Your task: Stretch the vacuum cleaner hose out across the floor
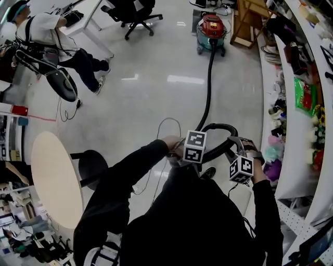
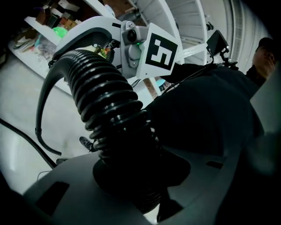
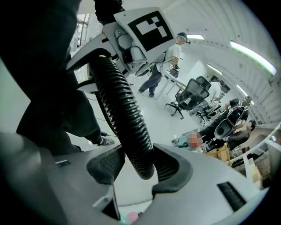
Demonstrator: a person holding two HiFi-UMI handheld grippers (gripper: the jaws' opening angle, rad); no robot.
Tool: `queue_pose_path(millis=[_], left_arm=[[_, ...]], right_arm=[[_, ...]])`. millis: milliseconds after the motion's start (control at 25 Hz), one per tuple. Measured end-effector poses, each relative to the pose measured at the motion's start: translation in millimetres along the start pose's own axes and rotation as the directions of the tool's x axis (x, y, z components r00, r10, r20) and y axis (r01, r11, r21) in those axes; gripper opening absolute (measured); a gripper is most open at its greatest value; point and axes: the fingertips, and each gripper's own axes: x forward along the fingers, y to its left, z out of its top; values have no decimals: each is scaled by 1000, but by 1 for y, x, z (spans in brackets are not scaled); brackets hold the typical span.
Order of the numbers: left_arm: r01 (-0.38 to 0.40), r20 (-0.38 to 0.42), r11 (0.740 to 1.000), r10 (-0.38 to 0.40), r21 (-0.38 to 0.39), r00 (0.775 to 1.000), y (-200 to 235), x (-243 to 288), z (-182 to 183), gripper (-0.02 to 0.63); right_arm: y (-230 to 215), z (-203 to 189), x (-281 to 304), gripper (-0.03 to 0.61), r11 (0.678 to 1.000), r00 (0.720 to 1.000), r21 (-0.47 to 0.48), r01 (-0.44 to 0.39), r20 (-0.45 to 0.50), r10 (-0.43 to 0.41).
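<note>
A red vacuum cleaner [image 1: 212, 28] stands far off on the grey floor. Its black ribbed hose [image 1: 208, 88] runs toward me and curls into a loop between my hands. My left gripper [image 1: 207, 154] is shut on the hose [image 2: 105, 96], which rises from between the jaws of the left gripper [image 2: 131, 176] and arches over to the other tool. My right gripper [image 1: 235, 143] clasps the loop's other side. In the right gripper view, the hose [image 3: 123, 110] passes between the right gripper [image 3: 138, 165], with both ribbed pads against it.
Shelves [image 1: 296, 104] full of goods line the right side, close to my right arm. A round table [image 1: 52, 179] and a black stool [image 1: 92, 165] stand at my left. A person [image 1: 52, 36] and an office chair [image 1: 132, 13] are farther off. A thin cable [image 1: 166, 122] lies on the floor.
</note>
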Motion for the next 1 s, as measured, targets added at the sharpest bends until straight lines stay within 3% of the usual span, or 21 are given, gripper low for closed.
queue_pose_path(millis=[160, 280, 400, 480, 720, 840, 1000], left_arm=[[-73, -169, 997, 66, -35, 983, -19, 55, -13, 146], [-121, -262, 992, 106, -41, 959, -32, 92, -14, 143], [-136, -310, 990, 120, -31, 943, -51, 118, -10, 141], [-154, -330, 988, 138, -23, 934, -59, 124, -12, 141], [-211, -387, 976, 211, 42, 898, -76, 127, -63, 140], [-290, -392, 950, 312, 116, 865, -72, 126, -105, 141], [-460, -313, 870, 492, 175, 812, -49, 117, -166, 163]], right_arm=[[80, -24, -30, 192, 991, 989, 7, -133, 71, 132], [127, -39, -41, 184, 989, 983, -16, -146, 115, 146], [155, -46, -42, 186, 990, 988, -121, -69, 132, 85], [167, -47, -39, 192, 983, 987, -172, -62, 136, 86], [211, -8, -52, 192, 959, 949, -112, -259, 154, 274], [236, 19, -68, 189, 931, 917, -75, -358, 159, 365], [262, 63, -76, 187, 914, 905, -33, -405, 129, 405]])
